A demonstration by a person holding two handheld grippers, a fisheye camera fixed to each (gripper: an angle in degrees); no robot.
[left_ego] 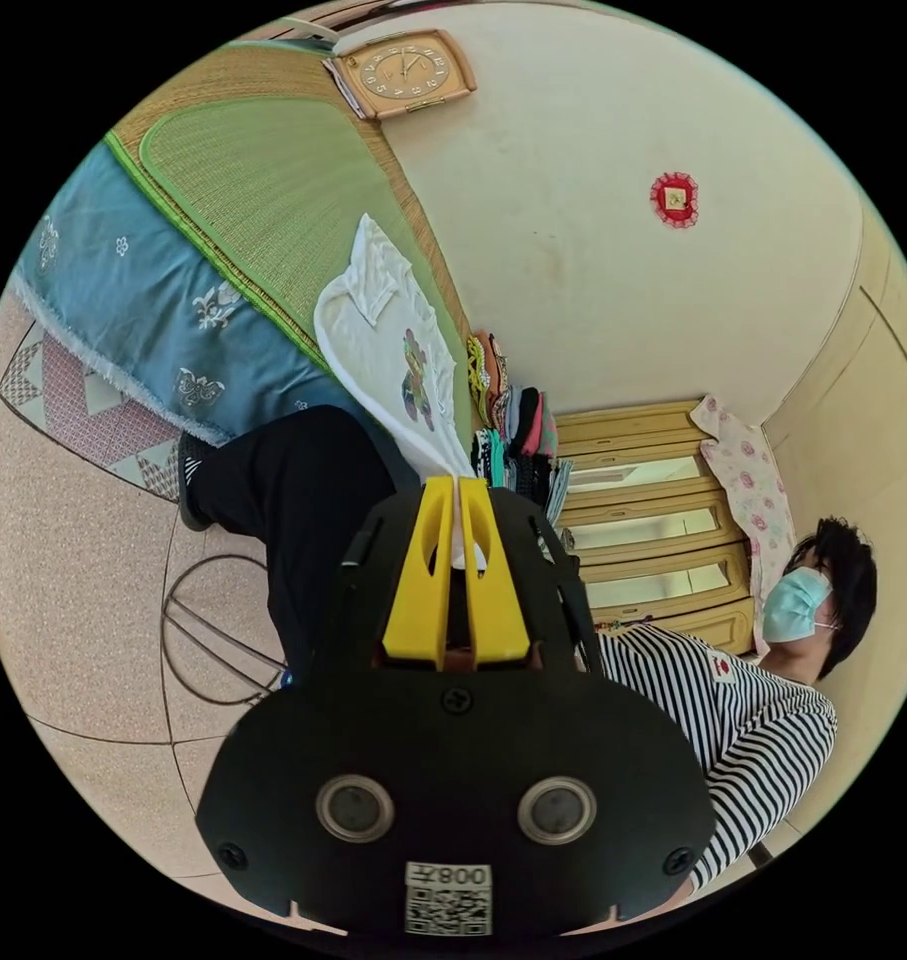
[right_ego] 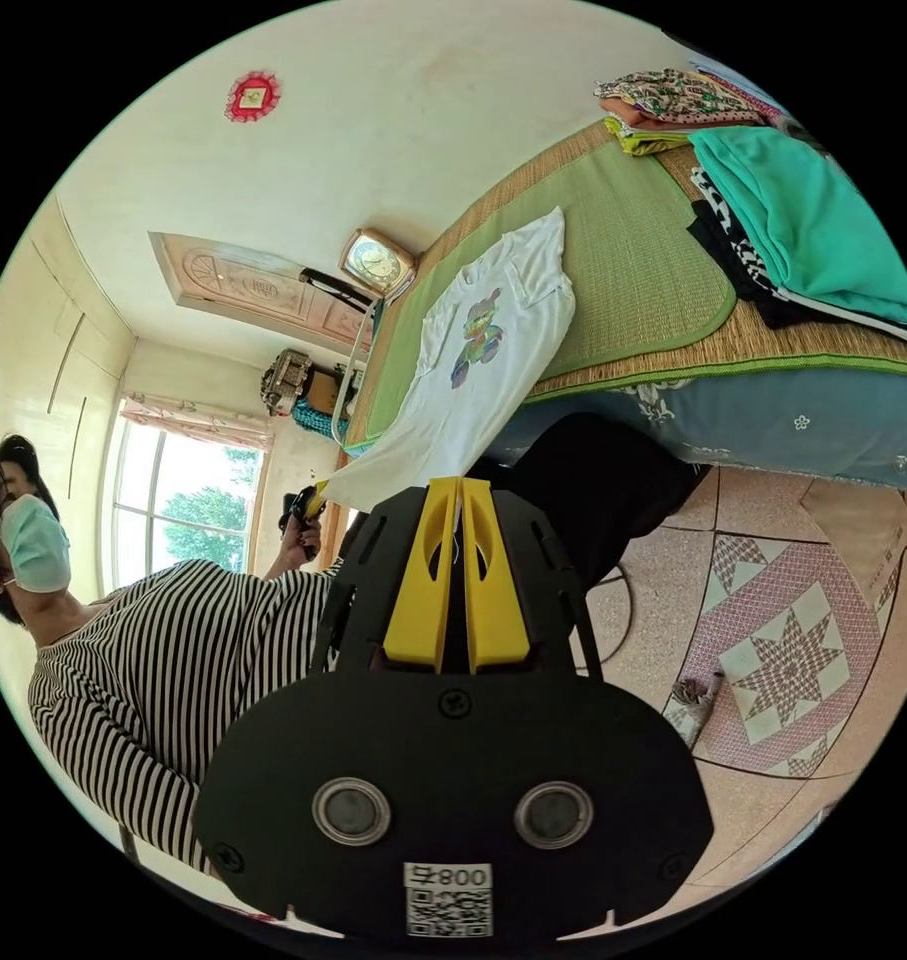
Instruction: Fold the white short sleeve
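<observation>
The left gripper (left_ego: pixel 457 490) is clamped on the hem of the white short sleeve shirt (left_ego: pixel 393 350) — the right gripper (right_ego: pixel 460 492) pinches the hem's other corner. From both, the shirt stretches up onto the green mat (right_ego: pixel 633 260), print upward, near a stack of folded clothes (right_ego: pixel 793 220).

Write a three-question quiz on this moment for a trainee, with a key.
1. True or false: the white T-shirt is already folded into a square.
2. The left gripper pinches: A) the shirt's hem B) the green mat C) the clock
3. Fill in: the shirt's upper part lies on the green ____, while its hem is lifted off the bed by both grippers, the right gripper included.

Key: 1 false; 2 A; 3 mat.
</observation>
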